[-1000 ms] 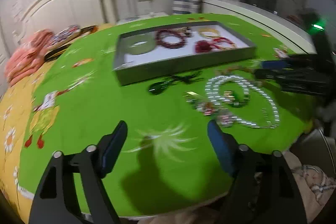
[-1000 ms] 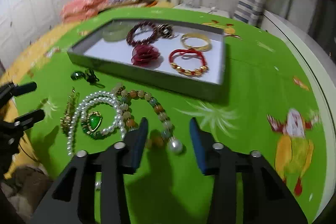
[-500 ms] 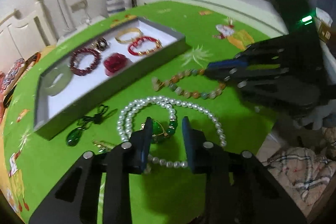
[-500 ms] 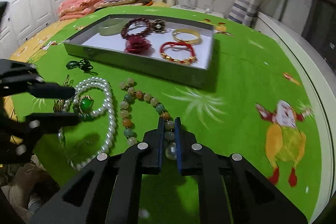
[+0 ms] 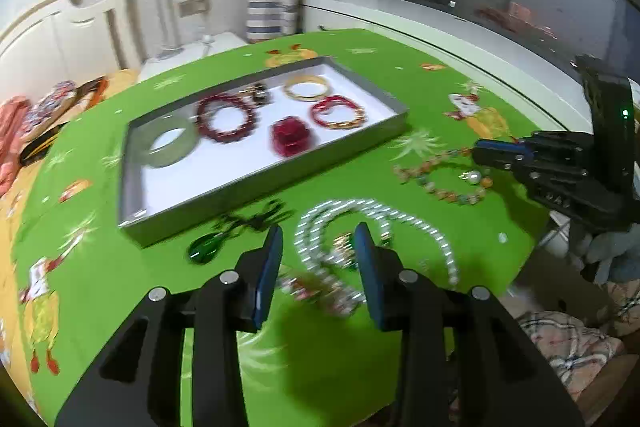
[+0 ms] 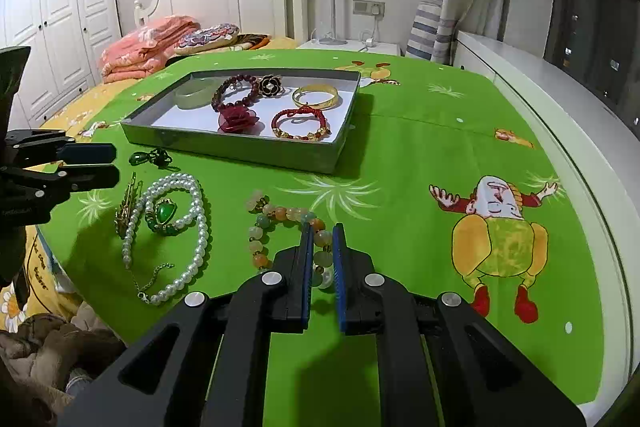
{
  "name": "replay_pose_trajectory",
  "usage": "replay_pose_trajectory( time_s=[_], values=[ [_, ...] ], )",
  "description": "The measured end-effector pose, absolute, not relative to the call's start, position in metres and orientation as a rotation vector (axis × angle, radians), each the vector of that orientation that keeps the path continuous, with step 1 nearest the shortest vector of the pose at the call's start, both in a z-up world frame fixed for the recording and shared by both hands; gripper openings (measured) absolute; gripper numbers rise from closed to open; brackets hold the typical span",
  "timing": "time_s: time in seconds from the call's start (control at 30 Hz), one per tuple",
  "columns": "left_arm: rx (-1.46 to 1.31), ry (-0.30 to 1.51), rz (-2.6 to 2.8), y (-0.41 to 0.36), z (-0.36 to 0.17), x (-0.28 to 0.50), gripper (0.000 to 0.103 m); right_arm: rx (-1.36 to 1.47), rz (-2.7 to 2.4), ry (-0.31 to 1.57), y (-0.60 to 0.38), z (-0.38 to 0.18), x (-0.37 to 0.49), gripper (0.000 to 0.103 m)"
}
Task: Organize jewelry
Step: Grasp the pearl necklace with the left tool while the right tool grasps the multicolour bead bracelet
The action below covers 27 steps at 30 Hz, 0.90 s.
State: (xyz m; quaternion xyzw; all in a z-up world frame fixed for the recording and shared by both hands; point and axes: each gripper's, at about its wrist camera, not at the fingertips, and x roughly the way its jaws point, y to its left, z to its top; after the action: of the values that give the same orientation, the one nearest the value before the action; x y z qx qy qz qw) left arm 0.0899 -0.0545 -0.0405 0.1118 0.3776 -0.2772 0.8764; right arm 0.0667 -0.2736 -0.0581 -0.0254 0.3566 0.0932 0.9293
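My right gripper (image 6: 320, 231) is shut on the near end of a multicoloured bead bracelet (image 6: 276, 213) that lies on the green cloth. From the left wrist view, the right gripper (image 5: 478, 151) reaches the bead bracelet (image 5: 440, 193) from the right. My left gripper (image 5: 318, 235) hovers over a pearl necklace (image 5: 420, 227), its jaws opening, and the pads touch nothing. The left gripper (image 6: 114, 165) also shows in the right wrist view, above the pearl necklace (image 6: 198, 227) and a green heart pendant (image 6: 164, 213). A grey tray (image 5: 260, 195) behind holds several bracelets.
A green pendant on a black cord (image 5: 204, 249) lies before the tray's front wall (image 6: 232, 151). A gold hairpin (image 6: 128, 203) lies left of the pearls. Folded pink blankets (image 6: 148, 47) are at the back left. The cloth's near edge drops off just behind the jewelry.
My right gripper closed on the bead bracelet's end and shifted a little. My left gripper swung over to the pearl necklace, narrowed its jaws, then widened them again.
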Motion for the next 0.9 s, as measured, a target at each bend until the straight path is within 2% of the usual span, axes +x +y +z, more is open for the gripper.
replay_pose_trajectory(
  time_s=[0.23,0.4,0.43,0.47,0.5,0.53,0.57,0.77,0.9],
  values=[
    [0.470,0.846,-0.568,-0.113,-0.075,0.116,0.037,-0.034,0.176,0.718,-0.285,-0.053,0.062,0.010],
    [0.461,0.897,-0.675,-0.109,-0.078,0.139,0.040,-0.013,0.174,0.717,-0.292,-0.053,0.063,0.010],
    [0.447,0.907,-0.700,-0.108,-0.078,0.143,0.038,-0.010,0.173,0.717,-0.292,-0.054,0.064,0.010],
    [0.438,0.912,-0.728,-0.108,-0.078,0.144,0.030,-0.009,0.173,0.718,-0.292,-0.054,0.064,0.010],
    [0.438,0.911,-0.751,-0.109,-0.078,0.145,0.025,-0.007,0.173,0.720,-0.292,-0.055,0.064,0.010],
    [0.451,0.903,-0.768,-0.111,-0.078,0.143,0.012,-0.008,0.171,0.721,-0.292,-0.056,0.064,0.010],
    [0.461,0.898,-0.777,-0.113,-0.078,0.140,0.007,-0.008,0.170,0.721,-0.292,-0.056,0.064,0.010],
    [0.465,0.804,-0.703,-0.116,-0.074,0.124,0.007,-0.011,0.159,0.708,-0.291,-0.050,0.063,0.010],
    [0.439,0.724,-0.649,-0.111,-0.051,0.115,0.007,-0.021,0.155,0.675,-0.286,-0.038,0.061,0.010]
  ],
)
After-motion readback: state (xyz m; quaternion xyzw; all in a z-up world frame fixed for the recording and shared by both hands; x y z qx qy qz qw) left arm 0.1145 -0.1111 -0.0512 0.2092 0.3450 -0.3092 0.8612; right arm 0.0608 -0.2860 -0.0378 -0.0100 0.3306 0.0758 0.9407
